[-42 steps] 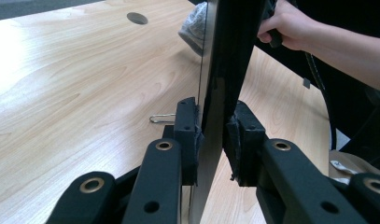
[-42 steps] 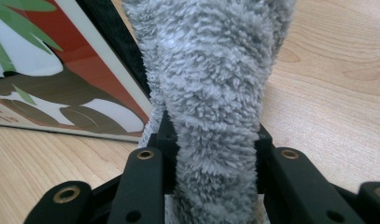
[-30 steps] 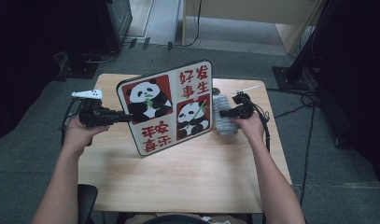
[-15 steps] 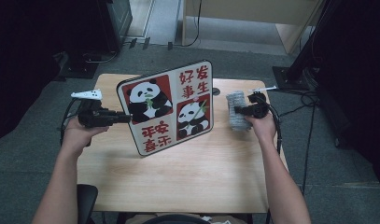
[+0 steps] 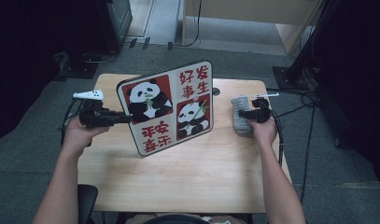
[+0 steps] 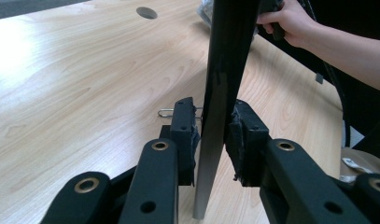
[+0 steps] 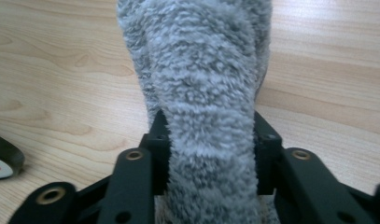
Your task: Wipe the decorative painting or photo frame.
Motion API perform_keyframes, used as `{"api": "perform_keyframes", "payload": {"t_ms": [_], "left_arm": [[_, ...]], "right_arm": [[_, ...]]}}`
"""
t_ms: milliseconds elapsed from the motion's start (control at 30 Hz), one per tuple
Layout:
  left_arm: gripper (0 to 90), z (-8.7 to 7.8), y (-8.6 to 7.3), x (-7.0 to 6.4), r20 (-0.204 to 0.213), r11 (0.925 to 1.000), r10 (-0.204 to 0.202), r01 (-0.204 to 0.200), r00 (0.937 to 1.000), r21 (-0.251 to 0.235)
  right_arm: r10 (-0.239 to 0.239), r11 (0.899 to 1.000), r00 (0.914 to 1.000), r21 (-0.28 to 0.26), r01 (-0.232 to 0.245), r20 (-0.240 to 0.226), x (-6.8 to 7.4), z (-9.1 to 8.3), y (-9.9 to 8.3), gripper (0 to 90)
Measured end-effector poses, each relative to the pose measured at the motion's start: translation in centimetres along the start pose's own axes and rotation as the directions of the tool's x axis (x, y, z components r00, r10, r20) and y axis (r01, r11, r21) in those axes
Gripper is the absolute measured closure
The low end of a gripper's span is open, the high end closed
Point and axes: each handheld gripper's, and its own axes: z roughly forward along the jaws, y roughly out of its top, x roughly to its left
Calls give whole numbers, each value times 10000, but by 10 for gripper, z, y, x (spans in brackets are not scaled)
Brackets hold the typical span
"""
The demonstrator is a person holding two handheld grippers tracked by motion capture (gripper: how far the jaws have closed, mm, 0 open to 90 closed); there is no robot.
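A square panda sign board point(image 5: 171, 108) with red panels and red characters stands tilted on one edge on the wooden table point(image 5: 178, 177). My left gripper point(image 5: 124, 118) is shut on the board's left edge; in the left gripper view the dark board point(image 6: 225, 70) runs edge-on between the jaws of my left gripper point(image 6: 211, 135). A grey fluffy cloth point(image 5: 241, 115) lies at the table's right side, with my right gripper point(image 5: 242, 113) shut on it. In the right gripper view the cloth point(image 7: 201, 84) bulges up between the two jaws.
A round cable hole point(image 5: 216, 91) sits in the table behind the board. A corner of the board point(image 7: 3, 161) shows at the lower left of the right gripper view. Cables point(image 5: 290, 112) trail off the table's right edge. Dark equipment stands point(image 5: 290, 70) are on the floor beyond.
My right gripper has moved the grey cloth away from the board's right edge to the table's right side. The left gripper still holds the board, which stays tilted upright.
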Motion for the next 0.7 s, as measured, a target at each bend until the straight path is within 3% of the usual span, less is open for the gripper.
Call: {"api": "perform_keyframes", "payload": {"t_ms": [333,533,700], "left_arm": [[674,2,1,0,43,9998,-211,211,9998,57],[618,2,1,0,50,9996,-264,263,9996,76],[574,5,1,0,-182,9995,-254,257,9995,184]], "right_arm": [[-326,9995,9992,-25,327,218,0,6,-3,389],[-455,9986,9986,-258,462,251,5,0,-1,340],[-605,9965,9978,-569,620,282,10,-11,1,334]]}}
